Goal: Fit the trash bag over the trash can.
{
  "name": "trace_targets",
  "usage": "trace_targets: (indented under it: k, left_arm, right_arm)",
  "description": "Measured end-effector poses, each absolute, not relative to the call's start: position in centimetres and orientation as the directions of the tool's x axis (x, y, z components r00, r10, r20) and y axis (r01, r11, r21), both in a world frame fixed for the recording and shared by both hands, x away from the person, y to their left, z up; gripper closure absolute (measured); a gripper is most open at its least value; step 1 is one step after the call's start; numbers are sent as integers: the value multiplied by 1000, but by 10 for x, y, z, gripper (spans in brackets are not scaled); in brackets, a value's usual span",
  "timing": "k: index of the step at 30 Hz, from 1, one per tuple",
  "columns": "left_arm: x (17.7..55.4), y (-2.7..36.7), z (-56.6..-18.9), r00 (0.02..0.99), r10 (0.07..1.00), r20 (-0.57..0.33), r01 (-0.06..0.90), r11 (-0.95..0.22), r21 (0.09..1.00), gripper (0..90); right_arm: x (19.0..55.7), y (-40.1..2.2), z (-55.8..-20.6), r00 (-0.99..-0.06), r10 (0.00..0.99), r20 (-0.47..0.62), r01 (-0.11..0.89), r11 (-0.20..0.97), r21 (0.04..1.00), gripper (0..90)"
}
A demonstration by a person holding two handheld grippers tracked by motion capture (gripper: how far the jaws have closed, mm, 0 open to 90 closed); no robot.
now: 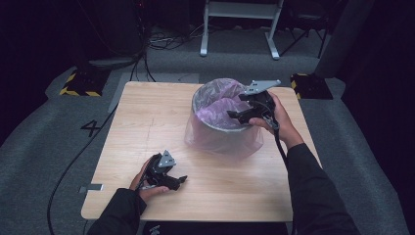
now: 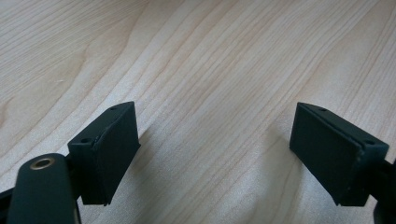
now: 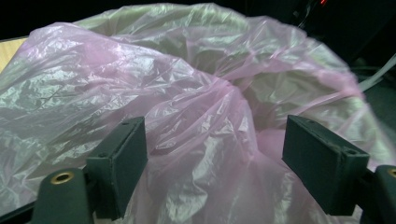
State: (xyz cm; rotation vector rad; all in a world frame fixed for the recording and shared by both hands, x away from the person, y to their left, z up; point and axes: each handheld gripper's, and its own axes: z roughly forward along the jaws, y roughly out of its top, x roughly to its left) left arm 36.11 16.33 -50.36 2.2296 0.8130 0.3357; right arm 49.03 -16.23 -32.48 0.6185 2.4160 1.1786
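Observation:
A round bin (image 1: 218,125) lined with a thin pink plastic bag (image 1: 215,110) stands on the wooden table (image 1: 147,122), right of its middle. My right gripper (image 1: 234,115) hovers over the bin's right rim, pointing left into it, jaws open. In the right gripper view the crinkled pink bag (image 3: 187,107) bulges between and beyond the two black pads (image 3: 122,163), which stand apart from it. My left gripper (image 1: 183,180) rests low near the table's front left, open, with bare wood (image 2: 210,93) between its pads (image 2: 112,149).
The bag's skirt (image 1: 222,142) hangs down over the bin's outside onto the table. Black cables trail on the grey floor (image 1: 58,127) at the left. A white metal frame (image 1: 240,24) stands beyond the table's far edge.

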Motion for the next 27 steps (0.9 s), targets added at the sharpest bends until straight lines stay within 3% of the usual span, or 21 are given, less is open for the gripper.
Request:
trace_targets:
  k: [15,27]
  left_arm:
    - [361,163,-504,766,643,-4,453,-535,713,152]
    - [361,163,-504,766,642,-4,452,-536,713,152]
  right_arm:
    - [508,-146,-333,-822,558,-114,337,637,693,206]
    - [493,-161,-323,-807,577,-126,277,558,782,209]
